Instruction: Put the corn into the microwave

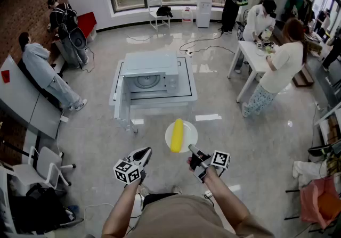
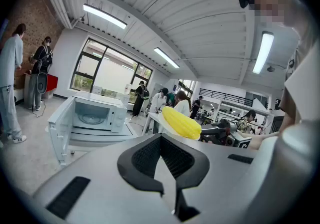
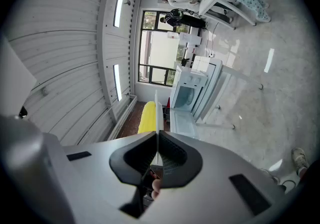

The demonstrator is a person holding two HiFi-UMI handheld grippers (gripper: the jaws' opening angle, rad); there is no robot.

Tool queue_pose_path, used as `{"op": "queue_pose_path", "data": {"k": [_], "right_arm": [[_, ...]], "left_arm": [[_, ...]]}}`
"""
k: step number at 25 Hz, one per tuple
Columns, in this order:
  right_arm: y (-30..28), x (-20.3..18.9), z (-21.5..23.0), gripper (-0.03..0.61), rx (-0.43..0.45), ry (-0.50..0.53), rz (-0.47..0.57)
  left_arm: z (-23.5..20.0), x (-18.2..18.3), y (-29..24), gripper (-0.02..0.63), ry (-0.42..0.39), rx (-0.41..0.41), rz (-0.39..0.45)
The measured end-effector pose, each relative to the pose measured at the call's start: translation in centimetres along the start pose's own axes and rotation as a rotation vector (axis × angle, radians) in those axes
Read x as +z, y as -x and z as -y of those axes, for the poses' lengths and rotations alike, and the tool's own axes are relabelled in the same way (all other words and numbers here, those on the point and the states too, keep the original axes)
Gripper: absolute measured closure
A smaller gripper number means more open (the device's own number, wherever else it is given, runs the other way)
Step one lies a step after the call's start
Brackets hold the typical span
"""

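Right gripper: jaws are clamped on the near rim of the plate. In the right gripper view the rim shows as a thin white edge pinched between the pads. The gripper is rolled on its side, so the pinch runs top to bottom across the rim.

Left gripper: jaws are together with nothing between them. It hangs just left of the plate and does not touch it.

Corn: 1 yellow cob lies loose on the plate, its long axis pointing toward the microwave. Only the plate's shallow dish keeps it in place.

Microwave: well ahead on a low white table, with the door swung open to the left. The cavity looks empty apart from the turntable.

Handling, judged:
- The cob looks firm, round and fairly light, and it will roll if the plate tips sideways.
- The plate looks stiff, smooth and probably brittle.
- The plate is held at 1 rim point, so the cob's weight sits beyond the pinch and levers against it.
- The present hold suits: rim deep in the pads, plate kept flat.
- If the cob is taken directly, grip it across its middle, since the tapered ends would likely slip.
- The free gripper could steady the opposite rim.
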State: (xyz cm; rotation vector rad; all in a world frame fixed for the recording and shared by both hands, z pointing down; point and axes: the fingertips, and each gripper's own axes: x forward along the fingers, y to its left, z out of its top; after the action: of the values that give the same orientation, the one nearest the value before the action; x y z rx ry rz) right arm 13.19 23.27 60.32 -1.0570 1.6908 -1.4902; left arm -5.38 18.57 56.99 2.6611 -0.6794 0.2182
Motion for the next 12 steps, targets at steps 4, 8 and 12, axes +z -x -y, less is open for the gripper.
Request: {"op": "queue_pose_path", "data": {"k": [4, 8, 12], "right_arm": [[-0.23, 0.11, -0.77, 0.560, 0.026, 0.025, 0.005], [-0.14, 0.11, -0.63, 0.560, 0.025, 0.019, -0.001], [-0.23, 0.39, -0.65, 0.560, 0.026, 0.020, -0.012]], "left_arm": [[-0.03, 0.14, -0.03, 0.610, -0.002, 0.000, -0.001], [-0.12, 0.09, -0.16, 0.611, -0.006, 0.003, -0.002], [-0.14, 0.24, -0.31, 0.611, -0.008, 0.007, -0.001]]}}
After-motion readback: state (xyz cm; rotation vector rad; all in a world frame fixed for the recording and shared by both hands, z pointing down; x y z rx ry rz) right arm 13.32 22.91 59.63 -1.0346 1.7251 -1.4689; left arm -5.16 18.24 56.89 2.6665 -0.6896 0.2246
